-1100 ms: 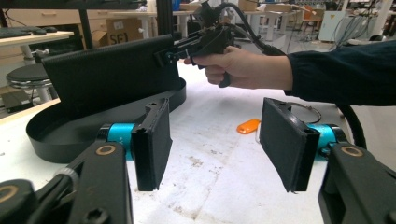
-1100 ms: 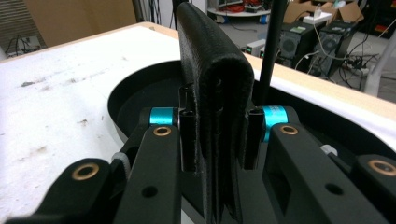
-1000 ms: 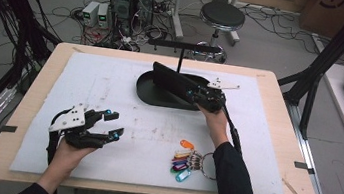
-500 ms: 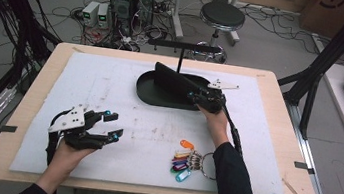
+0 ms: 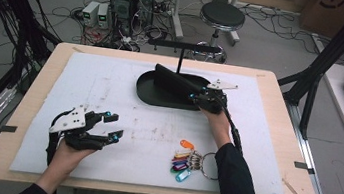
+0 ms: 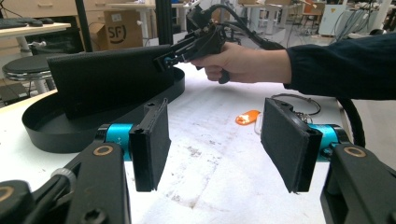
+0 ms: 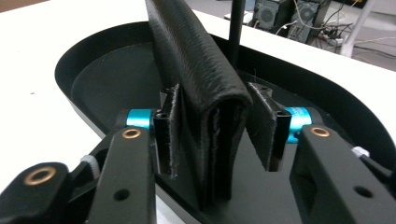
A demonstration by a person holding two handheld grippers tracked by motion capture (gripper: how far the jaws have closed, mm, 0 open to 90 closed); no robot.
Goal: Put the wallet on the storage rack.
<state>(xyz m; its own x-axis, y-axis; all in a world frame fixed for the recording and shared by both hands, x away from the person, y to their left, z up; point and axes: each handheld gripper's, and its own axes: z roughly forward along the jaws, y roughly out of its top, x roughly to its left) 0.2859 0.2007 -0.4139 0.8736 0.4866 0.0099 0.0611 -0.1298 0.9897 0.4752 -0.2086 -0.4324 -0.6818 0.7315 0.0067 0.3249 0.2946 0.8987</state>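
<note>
Black leather makes up the folded wallet (image 5: 174, 80), which stands on its edge in the black oval tray (image 5: 148, 91) at the far side of the tabletop (image 5: 111, 81). From the high view, its long side runs from far left to near right, and its near end points at the right tool (image 5: 199, 99). The left tool (image 5: 111, 125) rests well apart, near the front left, and a bunch of colourful key tags (image 5: 183, 158) lies by the front edge.

From the left tool's view, its pads (image 6: 152, 140) stand wide with nothing between them.

From the right tool's view, the wallet (image 7: 196, 79) stands fold up between the pads (image 7: 261, 126). The jaws have just been opening; the right pad is clear of the leather.
</note>
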